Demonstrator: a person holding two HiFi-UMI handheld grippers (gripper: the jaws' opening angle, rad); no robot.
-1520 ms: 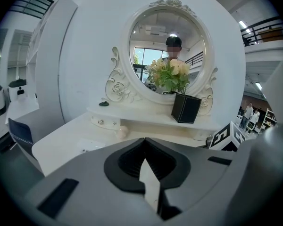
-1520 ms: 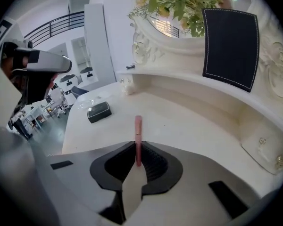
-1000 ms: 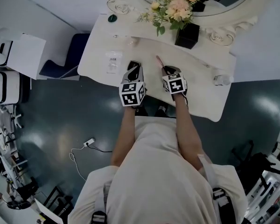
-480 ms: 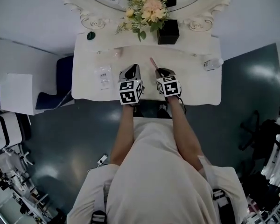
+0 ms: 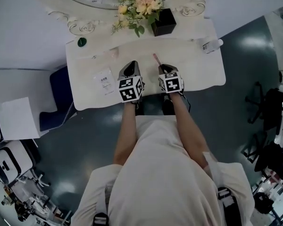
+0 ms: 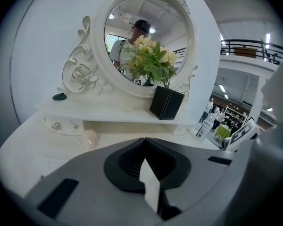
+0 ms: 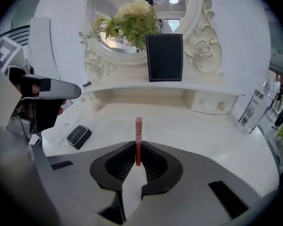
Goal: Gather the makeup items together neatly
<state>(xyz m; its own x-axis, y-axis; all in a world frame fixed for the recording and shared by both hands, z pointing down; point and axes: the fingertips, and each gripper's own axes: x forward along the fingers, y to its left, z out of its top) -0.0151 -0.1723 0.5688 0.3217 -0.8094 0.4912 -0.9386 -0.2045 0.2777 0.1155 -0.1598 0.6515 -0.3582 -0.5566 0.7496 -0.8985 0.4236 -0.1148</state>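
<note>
Pink lipstick (image 7: 138,133) is gripped between right gripper (image 5: 162,69) fingers, held over the bench (image 5: 198,69). Left gripper (image 5: 130,68) fingers are clenched, empty. Black compact (image 7: 79,136) is seen on bench.

Left hand-held gripper (image 6: 145,147) jaws pressed together on nothing, black flower box (image 6: 166,102) on the shelf (image 6: 108,113) ahead, oval mirror (image 6: 144,36) behind

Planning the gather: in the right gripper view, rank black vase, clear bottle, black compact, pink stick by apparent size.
1. black vase
2. clear bottle
3. black compact and pink stick: about alike; the stick is nearest the camera, so unranked.
</note>
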